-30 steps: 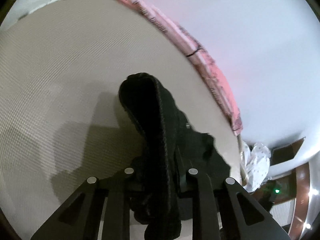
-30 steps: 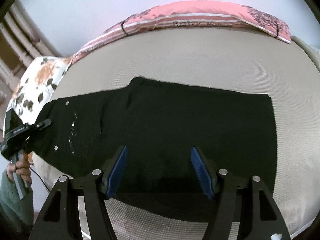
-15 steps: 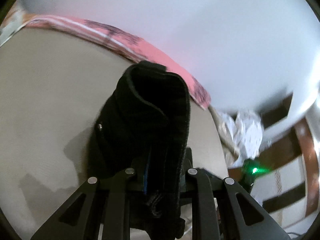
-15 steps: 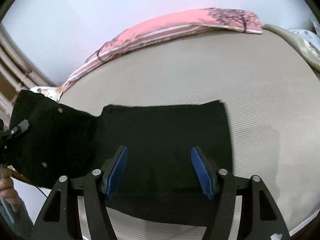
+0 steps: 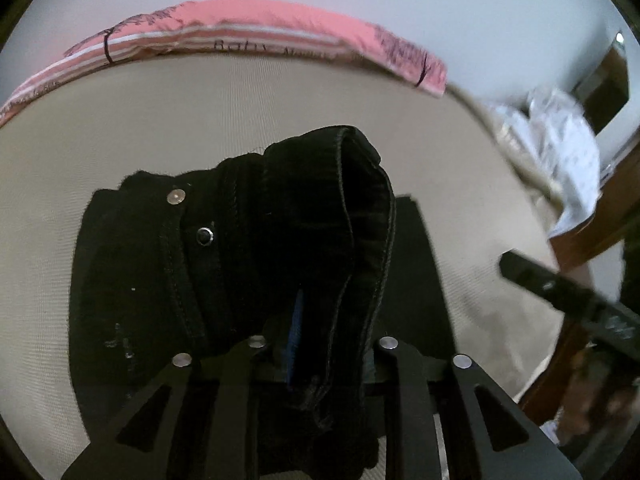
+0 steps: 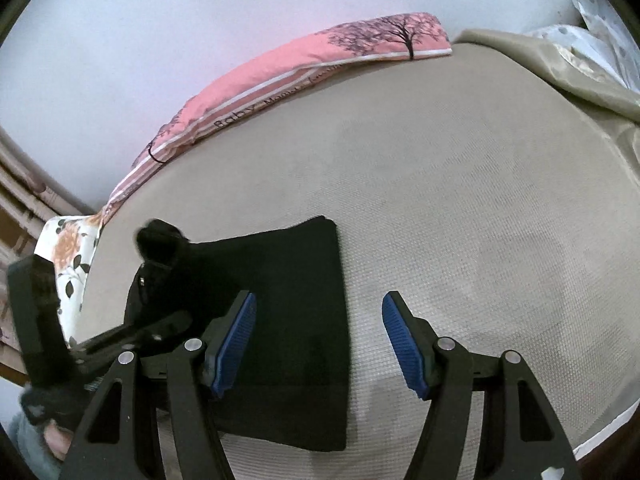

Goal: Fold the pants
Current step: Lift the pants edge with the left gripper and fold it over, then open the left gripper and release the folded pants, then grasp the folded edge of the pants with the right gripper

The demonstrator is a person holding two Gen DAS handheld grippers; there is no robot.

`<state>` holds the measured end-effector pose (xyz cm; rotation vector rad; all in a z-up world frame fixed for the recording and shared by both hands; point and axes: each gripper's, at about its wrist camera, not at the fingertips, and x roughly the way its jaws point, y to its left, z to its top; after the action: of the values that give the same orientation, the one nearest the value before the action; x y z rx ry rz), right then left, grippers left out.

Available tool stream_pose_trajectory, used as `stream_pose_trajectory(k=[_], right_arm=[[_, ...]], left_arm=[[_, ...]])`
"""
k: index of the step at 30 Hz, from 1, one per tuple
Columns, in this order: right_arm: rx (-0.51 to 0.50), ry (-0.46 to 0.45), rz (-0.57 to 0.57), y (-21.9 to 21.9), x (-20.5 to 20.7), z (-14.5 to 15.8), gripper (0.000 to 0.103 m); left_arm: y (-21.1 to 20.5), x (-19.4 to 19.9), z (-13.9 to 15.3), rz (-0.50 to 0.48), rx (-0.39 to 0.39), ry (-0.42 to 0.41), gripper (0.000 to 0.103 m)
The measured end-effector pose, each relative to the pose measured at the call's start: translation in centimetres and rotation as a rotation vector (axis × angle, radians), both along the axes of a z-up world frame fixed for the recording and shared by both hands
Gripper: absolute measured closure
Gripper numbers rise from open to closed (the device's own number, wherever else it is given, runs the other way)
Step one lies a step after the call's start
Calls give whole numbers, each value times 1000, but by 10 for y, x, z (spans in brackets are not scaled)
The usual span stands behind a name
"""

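The black pants lie folded on the beige mattress. My left gripper is shut on the waistband end of the pants and holds it lifted over the lower layer; metal rivets show on the raised cloth. In the right wrist view the left gripper is at the left with the raised cloth. My right gripper is open and empty, hovering above the right edge of the folded pants, one blue pad over the cloth, the other over bare mattress.
A pink pillow with a tree print lies along the far edge by the white wall. A floral pillow is at the left. A beige sheet and white cloth lie bunched at the right. Wooden furniture stands beyond the bed.
My left gripper has carried the waistband end rightward over the legs, so the visible pants grew shorter. My right gripper stayed open and shifted toward the pants' right edge.
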<state>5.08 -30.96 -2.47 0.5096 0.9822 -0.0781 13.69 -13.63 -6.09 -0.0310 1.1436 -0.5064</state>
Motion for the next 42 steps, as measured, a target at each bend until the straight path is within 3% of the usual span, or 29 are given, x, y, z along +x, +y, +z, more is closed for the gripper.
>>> stream_pose_trajectory(k=[2, 3, 6, 8, 11, 14, 18, 24, 28, 34, 35, 37, 42], right_arm=[[10, 4, -5, -4, -1, -2, 40], [17, 5, -6, -6, -1, -3, 40], [25, 7, -4, -7, -1, -6, 40], [27, 10, -2, -8, -1, -8, 40], [56, 6, 24, -7, 1, -10, 40], [137, 8, 109, -1, 9, -15, 40], [265, 38, 238, 10, 27, -29, 40], [263, 76, 366, 34, 51, -48, 41], [275, 95, 388, 40, 64, -60, 43], [294, 64, 439, 46, 82, -67, 44], [303, 58, 448, 47, 84, -67, 45], [341, 57, 479, 53, 89, -70, 60], [374, 62, 488, 59, 98, -77, 76]], left_arm=[[-6, -3, -4, -3, 34, -11, 73], [-11, -5, -2, -18, 49, -21, 64], [-13, -15, 9, -63, 1, -45, 36], [-10, -22, 24, -100, -30, -99, 31], [1, -25, 40, -103, -47, -130, 30], [33, -20, 48, -26, -34, -140, 29], [87, -2, 41, 130, 67, -145, 29], [158, 13, 14, 318, 188, -102, 29], [180, 15, -5, 372, 200, -52, 29], [183, 14, -22, 355, 216, -36, 29], [180, 17, -24, 352, 216, -40, 29], [179, 19, -25, 350, 213, -42, 29], [174, 24, -34, 335, 221, -37, 29]])
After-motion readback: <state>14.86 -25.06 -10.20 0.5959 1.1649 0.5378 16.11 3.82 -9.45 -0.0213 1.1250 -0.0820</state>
